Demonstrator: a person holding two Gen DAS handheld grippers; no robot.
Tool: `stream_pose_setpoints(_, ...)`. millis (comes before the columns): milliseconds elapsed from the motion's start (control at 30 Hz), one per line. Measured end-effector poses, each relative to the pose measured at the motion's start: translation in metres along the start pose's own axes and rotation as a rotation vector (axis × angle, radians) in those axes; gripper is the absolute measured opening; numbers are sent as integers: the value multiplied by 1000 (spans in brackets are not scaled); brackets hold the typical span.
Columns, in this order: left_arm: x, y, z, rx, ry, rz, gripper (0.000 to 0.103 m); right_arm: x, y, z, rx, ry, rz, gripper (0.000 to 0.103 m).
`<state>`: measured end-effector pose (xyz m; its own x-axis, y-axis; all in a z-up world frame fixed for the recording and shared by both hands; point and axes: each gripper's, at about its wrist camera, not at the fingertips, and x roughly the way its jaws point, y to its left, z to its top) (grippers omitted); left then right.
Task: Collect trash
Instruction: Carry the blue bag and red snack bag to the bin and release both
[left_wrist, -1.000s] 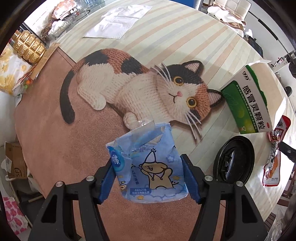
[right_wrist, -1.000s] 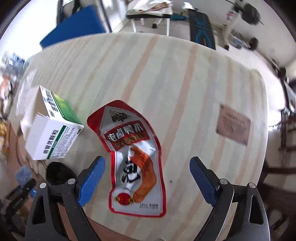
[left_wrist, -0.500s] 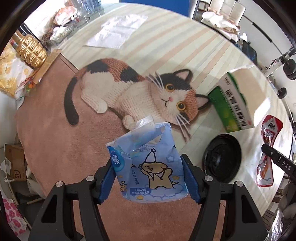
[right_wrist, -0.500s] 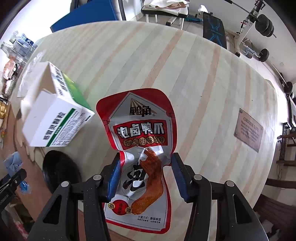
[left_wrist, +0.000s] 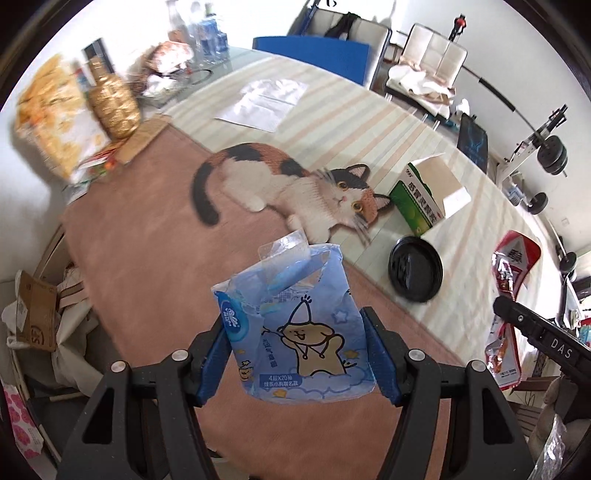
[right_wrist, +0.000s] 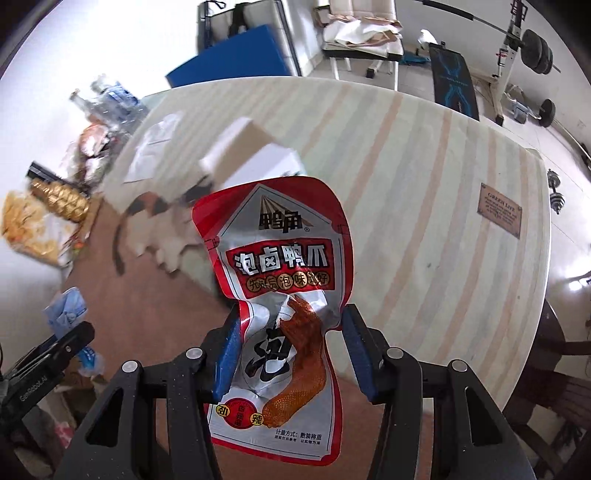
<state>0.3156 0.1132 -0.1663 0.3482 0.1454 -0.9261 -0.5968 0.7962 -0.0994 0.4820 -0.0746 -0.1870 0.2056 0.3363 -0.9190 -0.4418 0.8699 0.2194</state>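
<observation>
The left gripper (left_wrist: 297, 356) pinches a blue tissue pack (left_wrist: 295, 328) between its blue pads (left_wrist: 212, 363), the pack standing upright at 6 o'clock of the left wrist view with its torn clear flap sticking up toward 12. The pack is off the table (left_wrist: 155, 280), held above the brown part of the cloth. Beyond it, toward 12 o'clock, lies the printed cat (left_wrist: 288, 188), and at 2 o'clock from the pack a green and white box (left_wrist: 424, 199) stands with its flap open, its lower corner touching the cat's ear. A black lid (left_wrist: 415, 269) lies flat just beside the box on its 6 o'clock side, at the edge where the striped cloth meets the brown. At 10 o'clock a gold bottle (left_wrist: 112, 103) stands near a yellow snack bag (left_wrist: 55, 118), and at 12 a clear plastic sheet (left_wrist: 264, 99) lies flat on the stripes. The right gripper (right_wrist: 291, 350) is closed on a red snack pouch (right_wrist: 280, 295), its pads squeezing the pouch's crumpled waist so the red top rises toward 12 o'clock and the bottom hangs toward 6. The pouch is lifted off the striped cloth, and the background behind it is blurred. In the right wrist view the tissue pack shows small at 9 o'clock; in the left wrist view the pouch shows at 3 o'clock, partly behind the right gripper's black body.
</observation>
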Motion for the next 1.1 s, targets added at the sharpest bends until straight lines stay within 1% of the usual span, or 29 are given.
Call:
stream_pose_setpoints(100,-27,28,-33,-17,-29,-7,64,-23,39,-34,-37,-19,38,54)
stream_pose_setpoints(133,-38,40,-49,-22,-39,-8,64,-31,50,-46,-46,-25,46,55)
stream_pose_setpoints(200,-53,61,-77,-33,-51,-8,64,-45,71,-76,-71,-28,66,54)
stream_pose_setpoints(333,-78,113,-146,-65,-55,17,64,-60,110,-145,-112,-18,106,55)
stream_pose_setpoints(467,-89,169,-214,-125,-22,30,64,-56,154,-220,-154,42,144,54)
stream_pose_setpoints(600,-84,215,-267,-177,34,47,64,-36,191,-286,-190,129,163,54)
stream_pose_setpoints(700,-69,245,-302,-227,79,58,64,-9,219,-334,-238,212,160,54)
stream_pose_setpoints(800,-44,271,-330,-278,127,71,64,22,239,-370,-294,282,147,54)
stream_pose_setpoints(967,26,313,-376,-402,235,66,64,94,257,-425,-365,384,109,54)
stream_pose_setpoints(1100,98,341,-414,-482,327,44,64,164,256,-461,-382,456,83,54)
